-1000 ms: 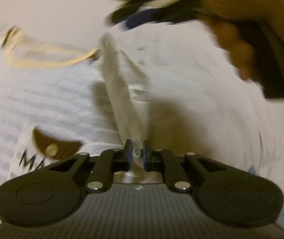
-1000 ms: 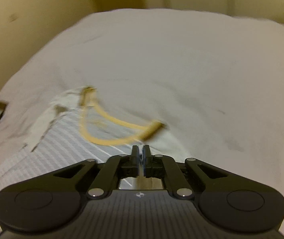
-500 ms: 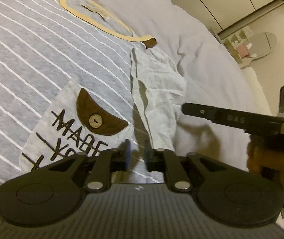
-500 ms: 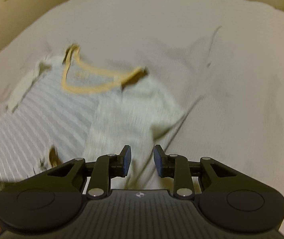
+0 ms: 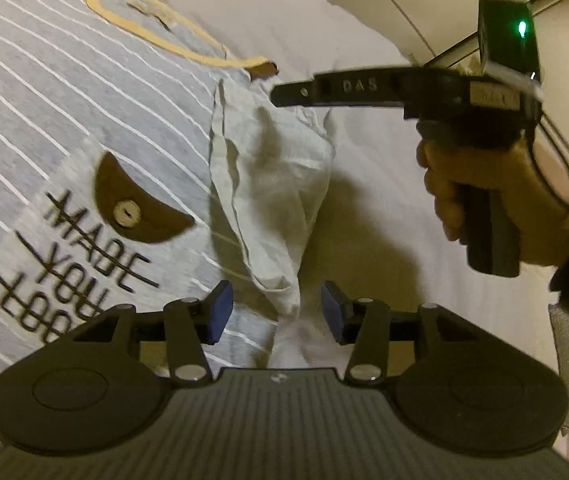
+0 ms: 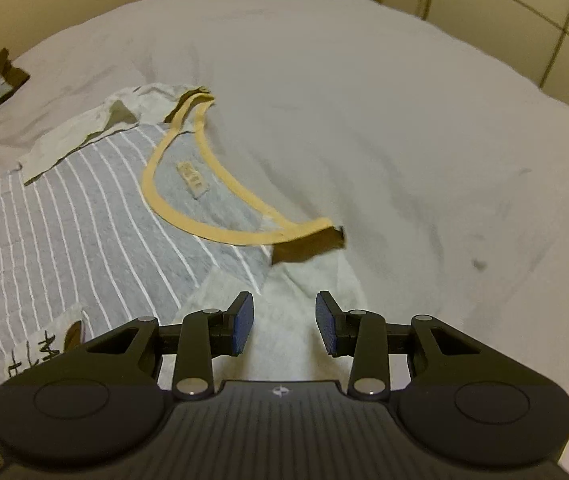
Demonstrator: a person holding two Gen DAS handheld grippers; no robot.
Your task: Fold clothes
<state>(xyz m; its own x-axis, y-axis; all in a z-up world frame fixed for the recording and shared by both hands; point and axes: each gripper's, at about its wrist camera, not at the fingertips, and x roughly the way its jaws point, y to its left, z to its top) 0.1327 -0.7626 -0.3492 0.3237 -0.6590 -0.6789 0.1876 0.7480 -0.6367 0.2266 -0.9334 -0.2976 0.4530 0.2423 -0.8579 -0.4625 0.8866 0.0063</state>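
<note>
Lying flat on the white bed (image 6: 364, 80), the grey striped shirt (image 5: 64, 92) has its pale sleeve (image 5: 272, 184) folded inward. Left gripper (image 5: 276, 312), at six o'clock from the sleeve, and right gripper (image 6: 284, 322) have just been opening; nothing is pinched between either pair.

On the shirt (image 5: 64, 92), a pale chest patch (image 5: 72, 248) carries dark stitched capitals, seen upside down and struck through with lines: "MADE" and "YOU" can be read, while the third row is cut off by the left gripper (image 5: 276, 312). The right gripper (image 5: 364, 88) bears raised letters "DAS" on its side. The neck label (image 6: 193, 178) has print too small to read.
</note>
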